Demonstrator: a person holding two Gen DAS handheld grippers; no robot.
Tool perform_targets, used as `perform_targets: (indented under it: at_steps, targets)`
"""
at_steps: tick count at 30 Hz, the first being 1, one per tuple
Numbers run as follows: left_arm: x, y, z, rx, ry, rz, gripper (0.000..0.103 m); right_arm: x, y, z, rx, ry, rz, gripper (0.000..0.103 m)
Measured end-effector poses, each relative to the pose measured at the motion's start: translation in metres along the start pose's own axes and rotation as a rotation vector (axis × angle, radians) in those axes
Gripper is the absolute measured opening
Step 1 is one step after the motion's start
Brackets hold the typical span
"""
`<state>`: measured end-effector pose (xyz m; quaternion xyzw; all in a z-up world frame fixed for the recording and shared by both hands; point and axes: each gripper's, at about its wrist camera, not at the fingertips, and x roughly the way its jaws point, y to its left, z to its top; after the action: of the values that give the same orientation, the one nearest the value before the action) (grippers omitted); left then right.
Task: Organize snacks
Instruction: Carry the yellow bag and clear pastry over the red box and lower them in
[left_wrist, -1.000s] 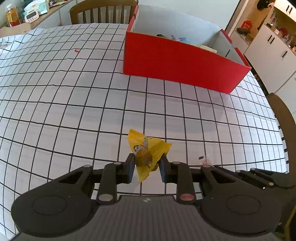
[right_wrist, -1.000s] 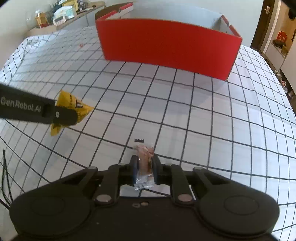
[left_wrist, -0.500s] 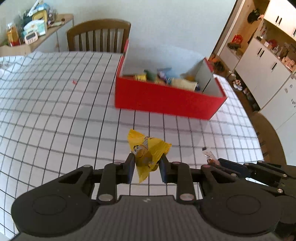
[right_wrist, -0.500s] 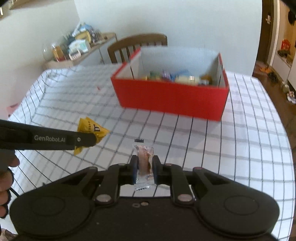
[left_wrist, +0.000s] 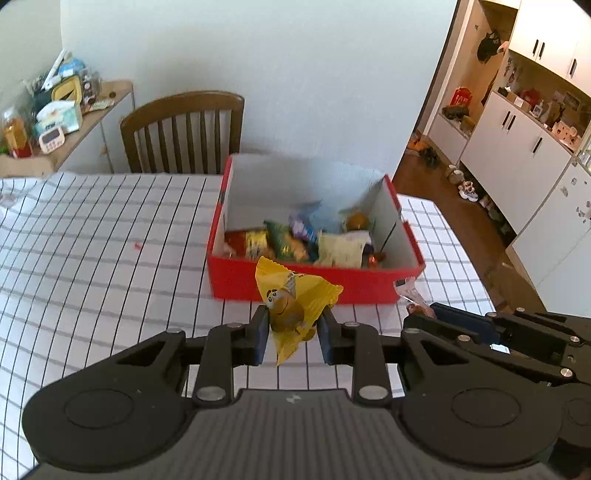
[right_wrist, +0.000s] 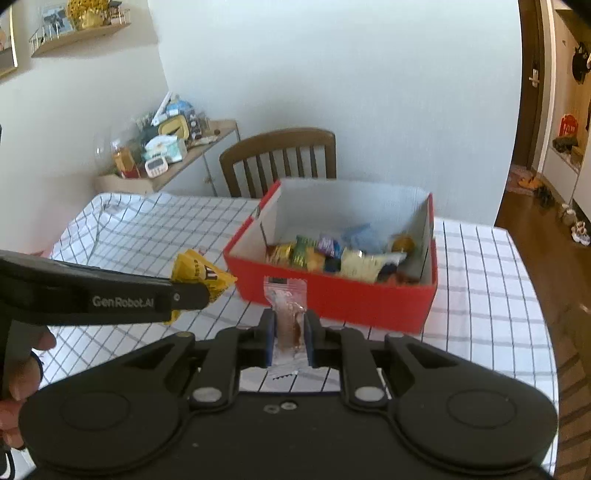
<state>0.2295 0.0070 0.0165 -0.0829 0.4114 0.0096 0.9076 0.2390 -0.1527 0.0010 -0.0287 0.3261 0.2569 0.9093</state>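
Note:
My left gripper is shut on a yellow candy packet and holds it high above the table, short of the red box. The packet also shows in the right wrist view. My right gripper is shut on a small clear-wrapped brown snack, level with the left one and to its right. The red box is open on top and holds several mixed snack packets.
The table has a white cloth with a black grid. A wooden chair stands behind the table. A side shelf with clutter is at the far left. White cabinets are at the right.
Both grippers have risen well above the table with their snacks. The inside of the red box has come into view.

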Motion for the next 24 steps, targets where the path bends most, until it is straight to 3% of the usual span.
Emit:
perform_targets:
  at_steps: [13,24]
  targets:
    - [0.044,-0.021,0.056,0.018,-0.006,0.024,0.027,0.036,-0.041,0.049,0.026,-0.018,-0.03,0.014]
    - [0.102,-0.027,0.087,0.016,0.057,0.067,0.027,0.087,-0.075,0.071,0.031,0.039,-0.019,0.014]
